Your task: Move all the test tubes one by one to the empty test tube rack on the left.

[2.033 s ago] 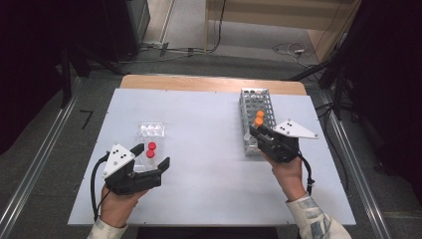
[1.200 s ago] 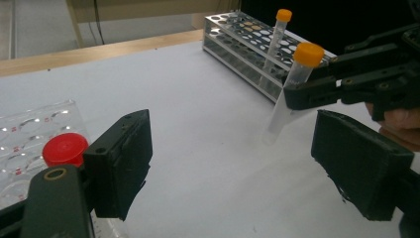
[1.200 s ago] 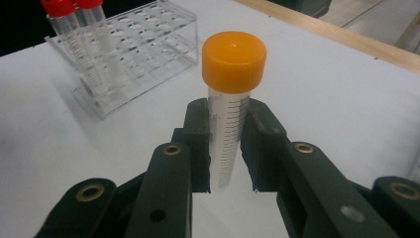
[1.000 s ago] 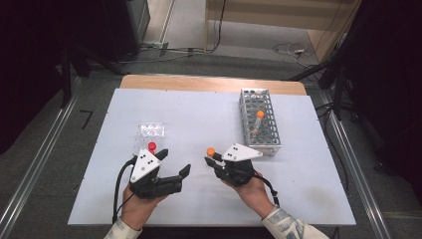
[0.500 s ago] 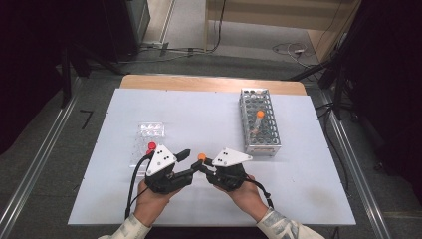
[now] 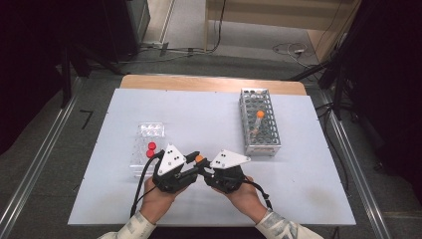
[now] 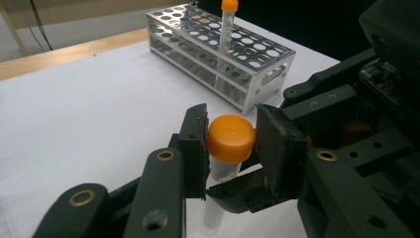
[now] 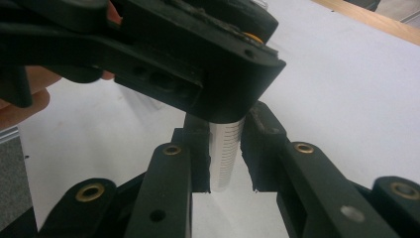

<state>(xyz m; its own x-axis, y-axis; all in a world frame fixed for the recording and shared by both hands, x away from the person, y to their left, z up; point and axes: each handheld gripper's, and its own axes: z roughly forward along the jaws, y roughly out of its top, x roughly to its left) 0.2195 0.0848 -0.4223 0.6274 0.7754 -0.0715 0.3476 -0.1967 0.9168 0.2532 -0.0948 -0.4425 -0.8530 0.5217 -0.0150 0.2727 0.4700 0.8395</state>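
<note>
Item: centrifuge tube (image 8: 225, 156), clear with printed graduations, fitted with an orange cap (image 7: 231, 138). Location: held upright just above the white worktop (image 6: 209, 119), near its front edge, between the two hand-held grippers.

Right hand-held gripper (image 8: 225, 161): jaws drawn in tight on the tube's body, pads pressing both sides; it carries the tube.

Left hand-held gripper (image 7: 231, 144): jaws have just been closing, with the orange cap between them. One pad touches the cap; the other looks to be at the cap's edge or a hair off it, so a firm hold on the cap cannot be confirmed.

Step in hand, as judged: uncapping the tube.

Handling notes: finish closing squarely on the cap's ribbed side, not its rim, before any twist. Keep the right grip fixed and the tube vertical, so whatever is inside stays put. Turn the cap about the tube's own axis; a sideways pull could lever the tube out of the right pads.

Nearby: metal tube rack (image 6: 260, 121) holding a second orange-capped tube (image 6: 257, 122), to the right; clear tray (image 6: 147, 146) with red caps (image 6: 150, 150), to the left.
</note>
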